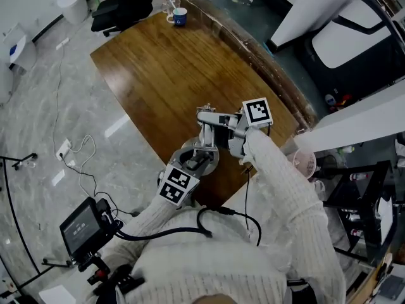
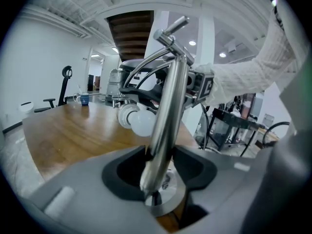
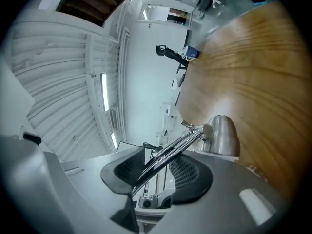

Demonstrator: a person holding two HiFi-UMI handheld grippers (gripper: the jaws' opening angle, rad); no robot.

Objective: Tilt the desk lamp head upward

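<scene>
A long wooden table (image 1: 158, 75) runs away from you, and the desk lamp (image 1: 206, 135) stands at its near end, between your two grippers.

Your left gripper (image 2: 161, 152) is low on the lamp. Its jaws stand fairly wide and are closed on the upright pole (image 2: 168, 111), one dark pad against each side of the chrome tube. Straight below the jaw tips is the lamp's round base (image 2: 168, 199), flat on the wood. Beyond these jaws, above them and just left of the pole, hangs the white bulb (image 2: 144, 122).

Your right gripper (image 3: 158, 160) is higher up. Its jaws are about half closed and grip the upper arm (image 3: 173, 147), a pair of thin chrome rods that crosses slantwise between the ribbed pads. Past these jaw tips, where the rods end, is the lamp head (image 3: 222, 133), a chrome dome set close to the right-hand jaw.

In the head view, the right gripper (image 1: 231, 128) comes at the lamp from the right and the left gripper (image 1: 196, 162) from below, near the base.

Far beyond both sets of jaws, a blue mug (image 1: 180, 18) sits at the table's far end.
</scene>
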